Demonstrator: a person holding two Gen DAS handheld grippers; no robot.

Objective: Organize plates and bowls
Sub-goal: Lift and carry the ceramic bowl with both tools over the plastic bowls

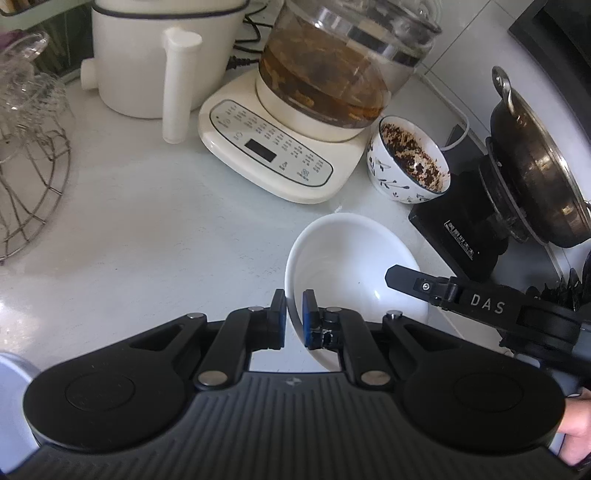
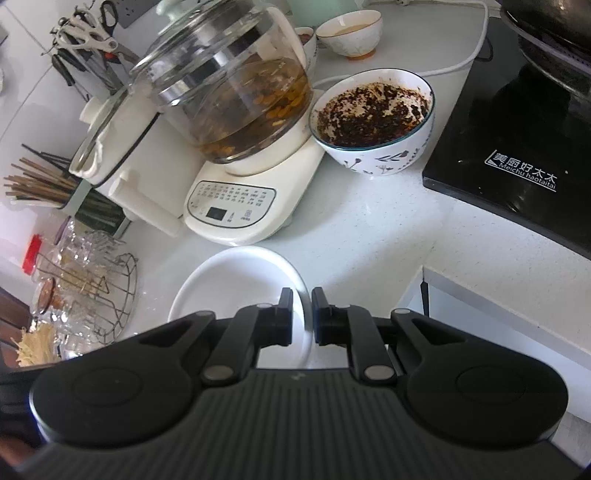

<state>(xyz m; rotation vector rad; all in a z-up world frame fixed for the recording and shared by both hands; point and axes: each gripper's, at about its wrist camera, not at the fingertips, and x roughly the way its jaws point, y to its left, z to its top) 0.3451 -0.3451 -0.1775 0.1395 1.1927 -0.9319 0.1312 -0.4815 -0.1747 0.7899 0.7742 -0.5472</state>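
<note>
Evidently both grippers share the white bowl (image 1: pixel 343 258), low centre of frame: the left gripper (image 1: pixel 294 319) and right gripper (image 2: pixel 302 317) each clench opposite rims, tilting it off the surface (image 1: pixel 147 221).

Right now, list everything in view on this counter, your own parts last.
white dish: one, empty, nearest, its rim pinched on both sides.
patterned bowl: one, white, dark residue, beside the kettle.
glass kettle: one, brown liquid, on a cream base.
cream pot: one, behind the kettle.
small bowls: two, far back.
wire rack: one, holding glassware, left.
chopsticks: bundle, left.
black cooktop: one, a wok on it.
left claw: shut on the dish.
right claw: shut on the dish.
</note>
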